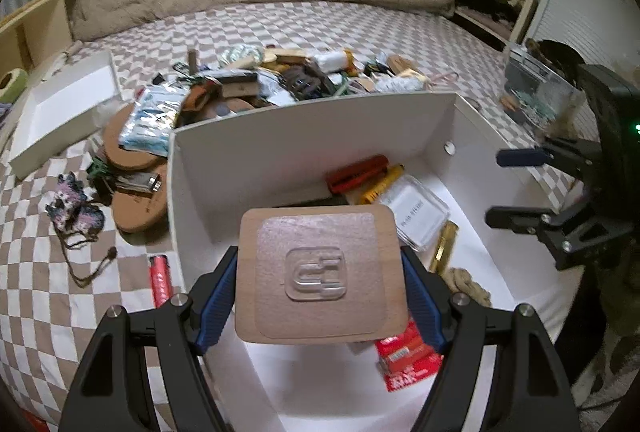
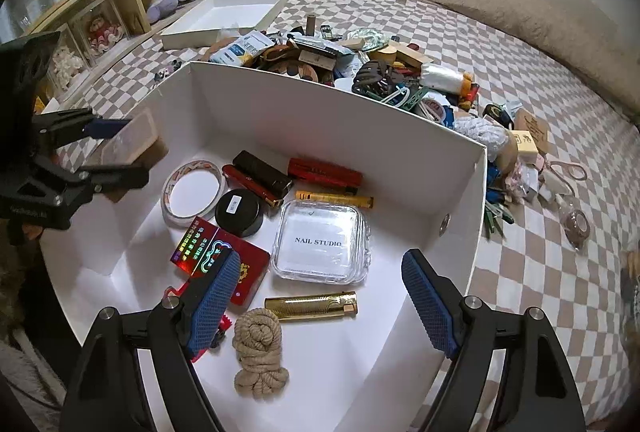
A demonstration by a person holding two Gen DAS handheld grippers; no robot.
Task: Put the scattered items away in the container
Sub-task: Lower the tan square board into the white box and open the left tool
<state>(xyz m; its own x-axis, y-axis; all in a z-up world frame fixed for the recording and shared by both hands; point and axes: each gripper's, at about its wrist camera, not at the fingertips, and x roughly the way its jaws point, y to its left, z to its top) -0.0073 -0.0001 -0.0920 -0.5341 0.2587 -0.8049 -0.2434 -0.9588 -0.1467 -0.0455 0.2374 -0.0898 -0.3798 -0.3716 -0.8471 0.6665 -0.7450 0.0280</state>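
The left gripper [image 1: 320,296] pinched a wooden block [image 1: 318,274] bearing a raised clear emblem above the white box [image 2: 360,127], while the right gripper [image 2: 320,300] hung over the box with its jaws spread and nothing between them. Inside lay a clear case [image 2: 322,242] labelled "NAIL STUDIO", a gold lighter [image 2: 311,305], a coiled rope [image 2: 258,354], a tape roll [image 2: 193,196] and a red holographic packet [image 2: 218,258] with writing too small to read. Beyond the far wall, the scattered pile [image 2: 360,67] crowded the checkered bedspread [image 2: 540,272].
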